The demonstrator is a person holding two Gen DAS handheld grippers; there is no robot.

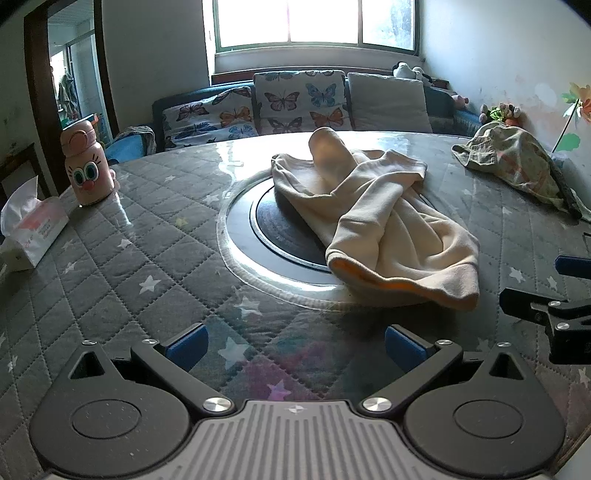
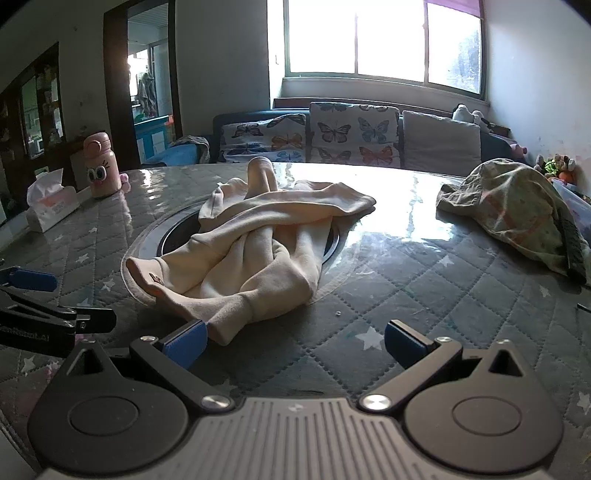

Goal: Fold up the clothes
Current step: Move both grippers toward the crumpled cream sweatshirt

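Presently on record, item by item:

1. Left gripper (image 1: 293,349): blue-padded fingers spread wide, nothing between them, poised low over the quilted grey star-print table cover (image 1: 147,258).

2. Right gripper (image 2: 293,345): fingers likewise set wide apart and holding nothing; its left blue pad (image 2: 186,341) sits just beside, perhaps touching, the nearest cuff of the garment (contact cannot be confirmed).

3. Cream-coloured garment (image 1: 388,229), crumpled with its sleeves crossed: lies ahead of the left gripper and slightly to its right, near but apart from the fingertips; directly ahead of the right gripper (image 2: 258,251), tending left. It drapes over the round recessed hob (image 1: 280,236) at the table's centre, covering the hob's right part.

4. Patterned greenish garment (image 2: 517,214), heaped: far right of both grippers, well apart from the cream one.

5. Pink cartoon-faced bottle (image 1: 88,166), upright: far left ahead of the left gripper.

6. Tissue box (image 1: 33,229), a tissue standing out of it: left of the bottle, at the table edge.

7. Butterfly-print cushions (image 1: 299,99) on a sofa beyond the table, beneath the bright window (image 1: 317,22)
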